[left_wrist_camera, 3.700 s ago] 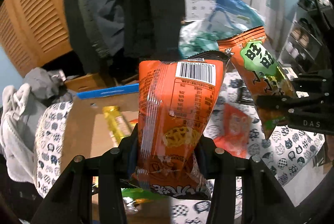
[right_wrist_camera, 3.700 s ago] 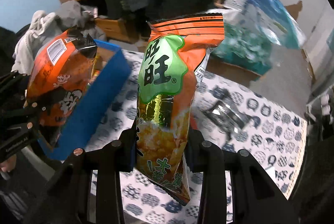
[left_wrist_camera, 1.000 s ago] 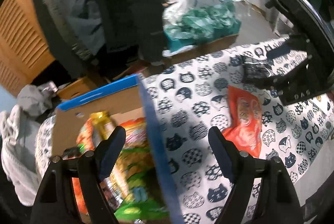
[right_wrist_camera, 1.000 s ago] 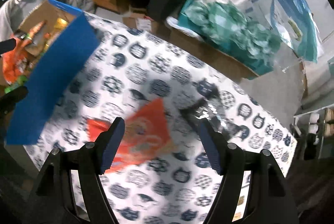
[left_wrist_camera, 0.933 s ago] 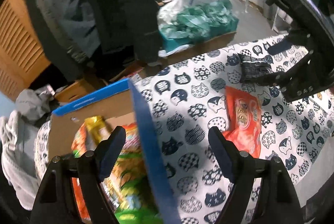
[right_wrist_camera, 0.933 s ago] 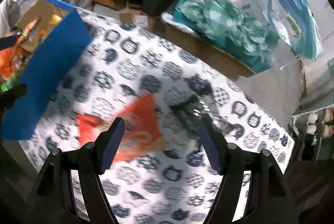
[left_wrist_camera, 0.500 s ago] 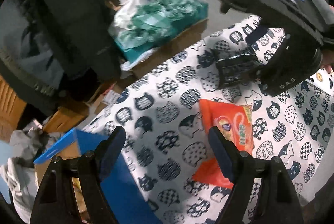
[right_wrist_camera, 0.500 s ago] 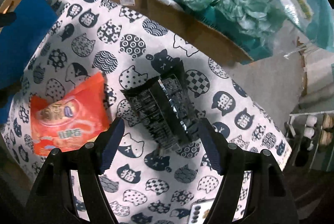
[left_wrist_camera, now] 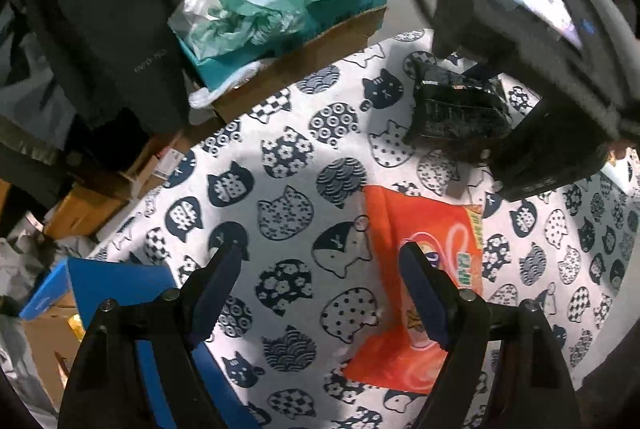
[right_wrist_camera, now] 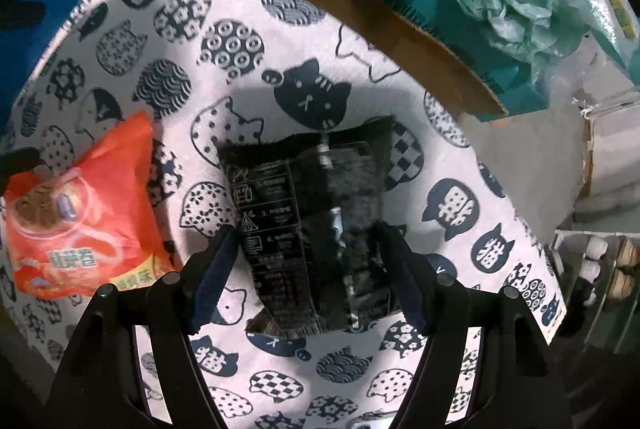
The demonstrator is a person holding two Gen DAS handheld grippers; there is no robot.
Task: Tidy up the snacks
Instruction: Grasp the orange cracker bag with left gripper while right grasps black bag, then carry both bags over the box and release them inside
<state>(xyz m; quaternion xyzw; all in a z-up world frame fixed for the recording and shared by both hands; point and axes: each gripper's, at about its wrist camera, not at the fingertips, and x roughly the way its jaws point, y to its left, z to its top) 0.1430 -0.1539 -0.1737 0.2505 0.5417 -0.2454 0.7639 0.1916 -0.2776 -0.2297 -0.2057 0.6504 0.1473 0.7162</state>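
Black foil snack pack (right_wrist_camera: 316, 225) lies flat on the cat-print cloth (right_wrist_camera: 240, 41) between the wide-spread jaws of the right gripper (right_wrist_camera: 308, 241) — not yet pinched. At its 9 o'clock, the orange packet (right_wrist_camera: 80, 213). Left gripper (left_wrist_camera: 320, 269) hangs wide, empty — orange packet under its right finger, blue box (left_wrist_camera: 120, 285) at 8 o'clock.

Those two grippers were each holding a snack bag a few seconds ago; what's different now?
Both bags were let go. The left gripper and right gripper are open; the right came down around the black packet. The orange packet stayed lying on the cloth.
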